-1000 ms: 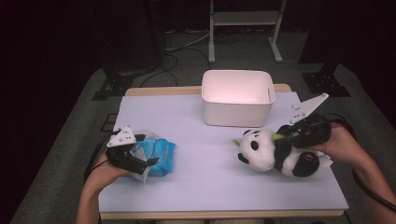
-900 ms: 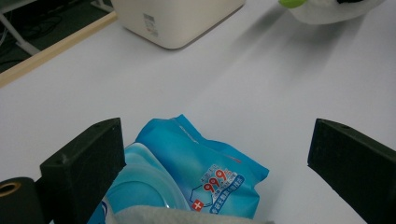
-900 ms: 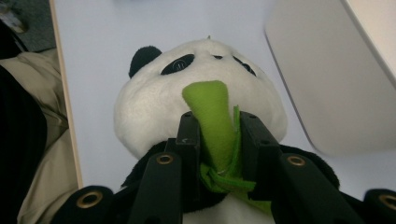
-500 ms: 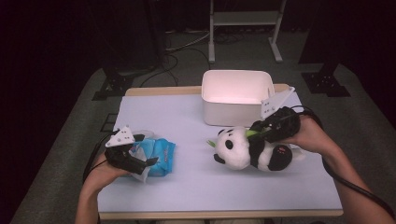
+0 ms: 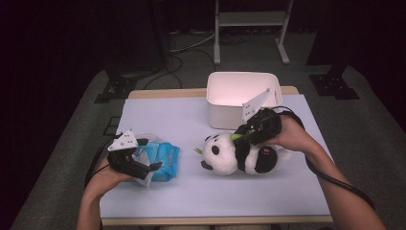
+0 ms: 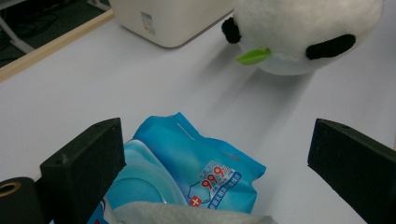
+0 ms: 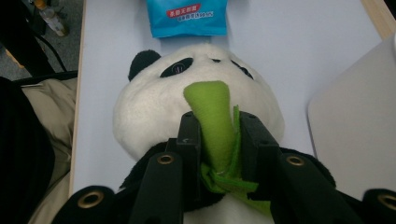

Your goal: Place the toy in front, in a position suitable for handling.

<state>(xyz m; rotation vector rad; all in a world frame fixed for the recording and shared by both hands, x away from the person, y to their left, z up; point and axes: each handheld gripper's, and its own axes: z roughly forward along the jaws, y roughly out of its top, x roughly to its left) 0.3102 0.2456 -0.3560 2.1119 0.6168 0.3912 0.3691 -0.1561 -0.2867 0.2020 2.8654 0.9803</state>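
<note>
From the high view, my right gripper point(image 5: 244, 134) grips the panda toy point(image 5: 237, 154) mid-table beside the white bin point(image 5: 242, 98), so I judge I'm carrying it there.

My left gripper view shows jaws apart over the blue wipes pack point(image 6: 196, 170); my right gripper view shows jaws clamped on the panda's green bamboo piece point(image 7: 212, 121), so next comes a lift over the rim.

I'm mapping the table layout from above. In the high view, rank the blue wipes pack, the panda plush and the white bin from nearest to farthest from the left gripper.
1. Blue wipes pack: right at the left gripper, between its open fingers, on the table's left.
2. Panda plush: mid-table, to the right, its green stalk held by the right gripper.
3. White bin: farthest, at the far edge behind the panda.
</note>
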